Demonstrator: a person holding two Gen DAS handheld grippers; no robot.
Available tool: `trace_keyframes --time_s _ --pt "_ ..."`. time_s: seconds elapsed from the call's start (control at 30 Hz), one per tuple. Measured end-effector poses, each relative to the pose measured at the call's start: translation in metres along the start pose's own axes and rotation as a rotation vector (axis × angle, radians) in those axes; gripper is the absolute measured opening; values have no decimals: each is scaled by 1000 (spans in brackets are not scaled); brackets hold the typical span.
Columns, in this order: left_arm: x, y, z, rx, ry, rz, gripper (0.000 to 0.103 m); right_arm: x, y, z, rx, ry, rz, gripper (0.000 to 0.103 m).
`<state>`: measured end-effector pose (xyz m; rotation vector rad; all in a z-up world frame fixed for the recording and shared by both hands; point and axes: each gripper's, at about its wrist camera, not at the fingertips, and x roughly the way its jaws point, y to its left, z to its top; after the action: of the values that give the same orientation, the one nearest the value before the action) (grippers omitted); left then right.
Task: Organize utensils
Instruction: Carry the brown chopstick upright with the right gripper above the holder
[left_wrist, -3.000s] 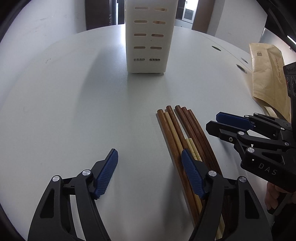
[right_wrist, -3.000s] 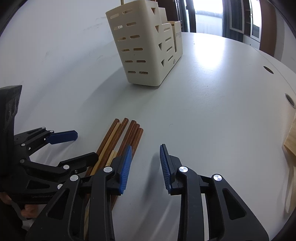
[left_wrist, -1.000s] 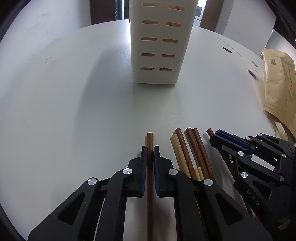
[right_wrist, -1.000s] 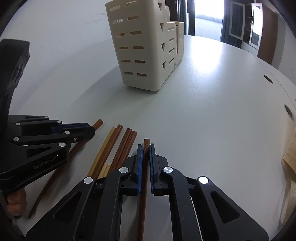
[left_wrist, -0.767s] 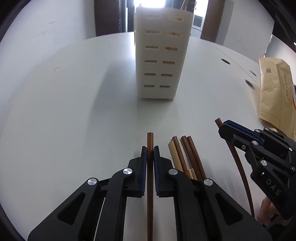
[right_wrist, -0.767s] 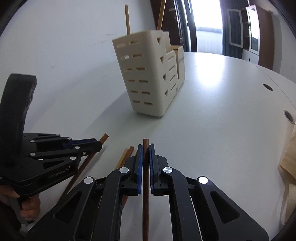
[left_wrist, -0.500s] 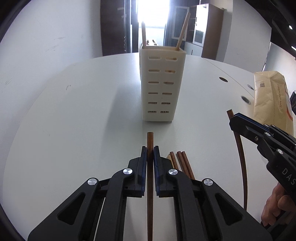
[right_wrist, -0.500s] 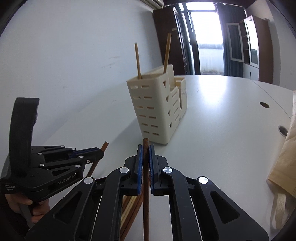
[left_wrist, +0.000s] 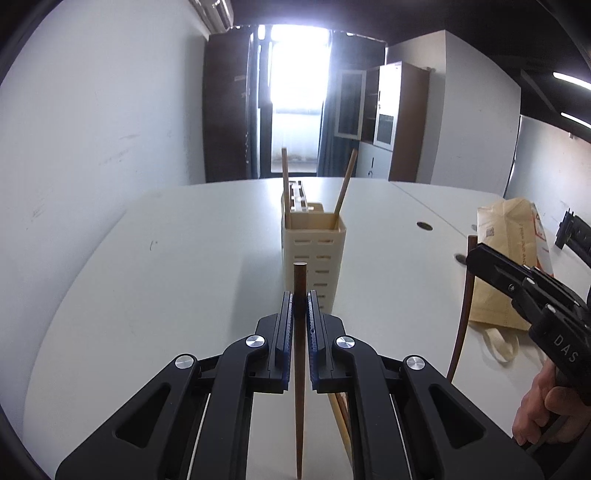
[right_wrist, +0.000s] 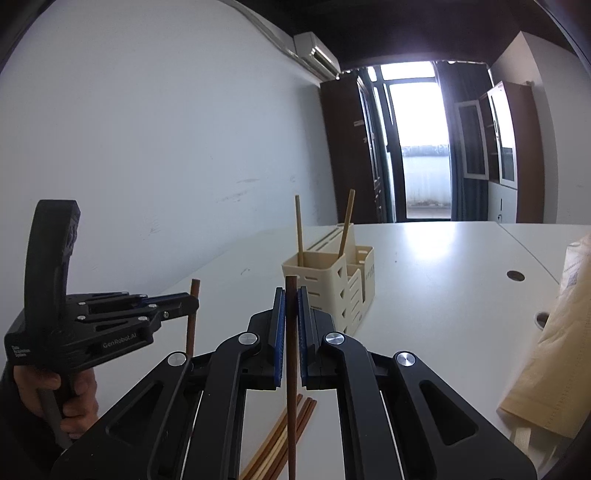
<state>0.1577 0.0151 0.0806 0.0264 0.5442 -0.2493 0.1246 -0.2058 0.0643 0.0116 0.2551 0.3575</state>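
Observation:
My left gripper (left_wrist: 299, 308) is shut on a dark brown chopstick (left_wrist: 299, 354), held upright above the white table (left_wrist: 184, 266). My right gripper (right_wrist: 291, 306) is shut on another brown chopstick (right_wrist: 291, 369), also lifted. Each gripper shows in the other's view: the right gripper (left_wrist: 476, 258) with its chopstick at the right, the left gripper (right_wrist: 190, 301) at the left. The cream slotted utensil holder (left_wrist: 314, 254) stands ahead with two light chopsticks in it; it also shows in the right wrist view (right_wrist: 332, 280). Several chopsticks (right_wrist: 284, 439) still lie on the table below.
A brown paper bag (left_wrist: 509, 258) lies on the table to the right, also at the right wrist view's edge (right_wrist: 554, 332). Round cable holes (left_wrist: 424, 225) sit in the tabletop. A white wall (right_wrist: 147, 147) runs along the left.
Both grippers closed on a chopstick each, then rose from the table and levelled out. The pile has dropped low in view and the holder's open top now shows.

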Motion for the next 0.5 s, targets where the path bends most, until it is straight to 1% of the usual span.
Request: trace_keyframes --time_s 0.13,0.2,0.33,0.5 --pt "-25 4 21 2 -63 -15 7 -11 2 23 -14 -52 -3 7" --pt "-29 7 28 -2 -82 -18 7 -11 2 29 -16 -61 -4 7" --pt "-23 11 26 -23 -54 -45 7 -5 -3 24 4 -47 -6 7" --pt "-13 9 21 -23 -33 -53 7 -1 -8 20 18 -38 -7 7"
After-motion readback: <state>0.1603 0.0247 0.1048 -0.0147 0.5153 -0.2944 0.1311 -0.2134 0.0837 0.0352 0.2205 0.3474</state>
